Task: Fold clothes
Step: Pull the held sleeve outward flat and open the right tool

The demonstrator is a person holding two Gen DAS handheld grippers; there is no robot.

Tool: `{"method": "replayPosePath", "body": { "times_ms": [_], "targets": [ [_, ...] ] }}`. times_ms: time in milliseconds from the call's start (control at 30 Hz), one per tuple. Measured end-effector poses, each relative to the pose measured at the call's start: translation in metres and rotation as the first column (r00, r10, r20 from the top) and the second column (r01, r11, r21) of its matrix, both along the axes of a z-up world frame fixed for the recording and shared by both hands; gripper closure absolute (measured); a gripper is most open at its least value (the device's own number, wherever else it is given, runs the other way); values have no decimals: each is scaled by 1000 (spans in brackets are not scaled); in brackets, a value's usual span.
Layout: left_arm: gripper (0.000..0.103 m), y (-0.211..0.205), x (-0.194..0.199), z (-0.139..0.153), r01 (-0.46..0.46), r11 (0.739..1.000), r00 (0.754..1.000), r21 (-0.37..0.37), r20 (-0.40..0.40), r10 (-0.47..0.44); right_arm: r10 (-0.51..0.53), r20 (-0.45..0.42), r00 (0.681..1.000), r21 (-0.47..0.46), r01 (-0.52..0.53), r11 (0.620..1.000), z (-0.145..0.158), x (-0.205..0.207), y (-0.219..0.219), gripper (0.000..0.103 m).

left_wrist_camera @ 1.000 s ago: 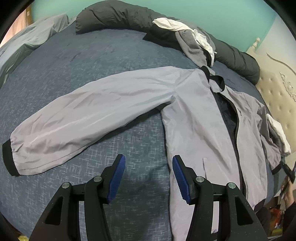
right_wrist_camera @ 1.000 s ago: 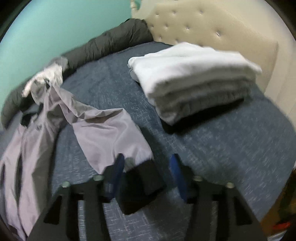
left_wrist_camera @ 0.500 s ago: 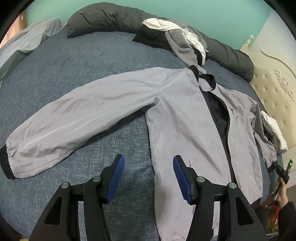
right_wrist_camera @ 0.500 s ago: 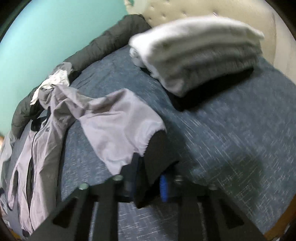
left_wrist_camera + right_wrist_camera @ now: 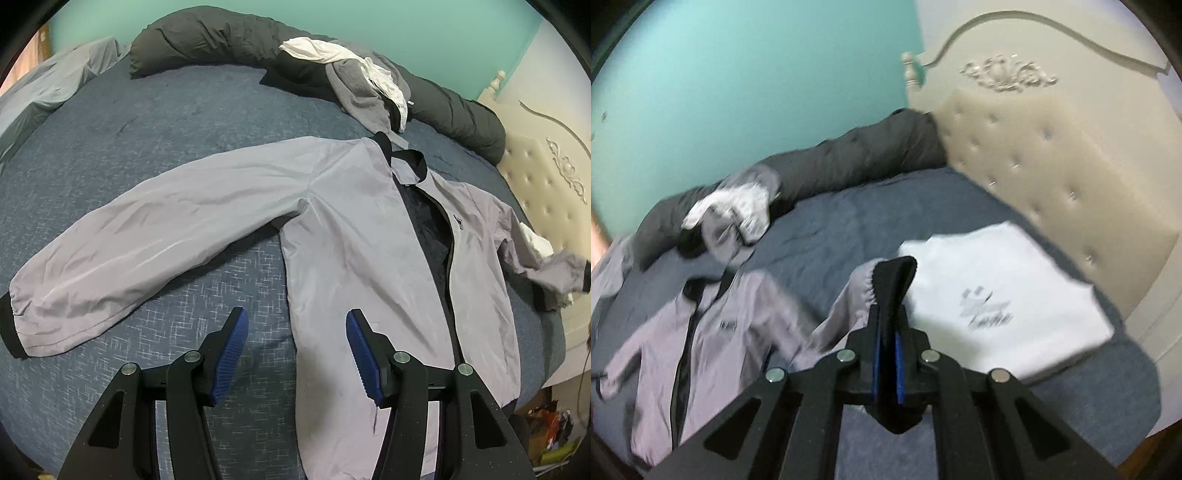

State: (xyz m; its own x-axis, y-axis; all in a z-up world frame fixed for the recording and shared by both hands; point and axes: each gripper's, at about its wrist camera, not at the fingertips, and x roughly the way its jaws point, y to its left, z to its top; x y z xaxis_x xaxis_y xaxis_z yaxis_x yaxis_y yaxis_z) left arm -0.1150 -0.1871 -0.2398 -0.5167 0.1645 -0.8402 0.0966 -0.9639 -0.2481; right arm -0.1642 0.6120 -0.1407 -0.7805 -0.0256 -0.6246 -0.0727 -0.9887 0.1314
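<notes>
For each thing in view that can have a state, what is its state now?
grey jacket: spread flat on the bed, front unzipped.
left sleeve: stretched out flat.
right sleeve cuff: lifted off the bed, clamped.
right gripper: jaws just closed on the cuff.
left gripper: jaws open, empty, above the jacket's edge.
white stack: folded.

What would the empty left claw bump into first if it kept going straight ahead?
Probably the grey jacket: its side edge lies between the open left claw fingers, with the blue bedspread just beside. Depth is hard to judge, so it might touch bedspread first.
</notes>
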Motion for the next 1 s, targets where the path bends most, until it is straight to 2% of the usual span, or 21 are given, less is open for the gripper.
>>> {"method": "replayPosePath", "body": {
  "times_ms": [67,267,433,700,867,1000],
  "targets": [
    [44,3,-1,-1,3,1000,1000,-2,4,-3,-32,5,999,23,32,999,10,-13,14,97],
    [43,7,-2,-1,-1,1000,1000,-16,14,2,-128,76,989,51,124,991,10,-45,52,98],
    [43,9,-7,-4,-6,999,999,-34,33,7,-213,152,965,54,207,977,-11,-63,86,98],
    [43,17,-16,-16,8,998,997,-55,73,-4,-275,244,930,65,267,962,-52,-83,116,97],
    [43,26,-24,-24,22,999,996,-50,86,-18,-283,315,906,90,268,959,-73,-89,119,96],
    [43,36,-28,-26,39,999,996,-34,86,-36,-301,288,909,151,267,952,-69,-85,115,88]
  ]
}}
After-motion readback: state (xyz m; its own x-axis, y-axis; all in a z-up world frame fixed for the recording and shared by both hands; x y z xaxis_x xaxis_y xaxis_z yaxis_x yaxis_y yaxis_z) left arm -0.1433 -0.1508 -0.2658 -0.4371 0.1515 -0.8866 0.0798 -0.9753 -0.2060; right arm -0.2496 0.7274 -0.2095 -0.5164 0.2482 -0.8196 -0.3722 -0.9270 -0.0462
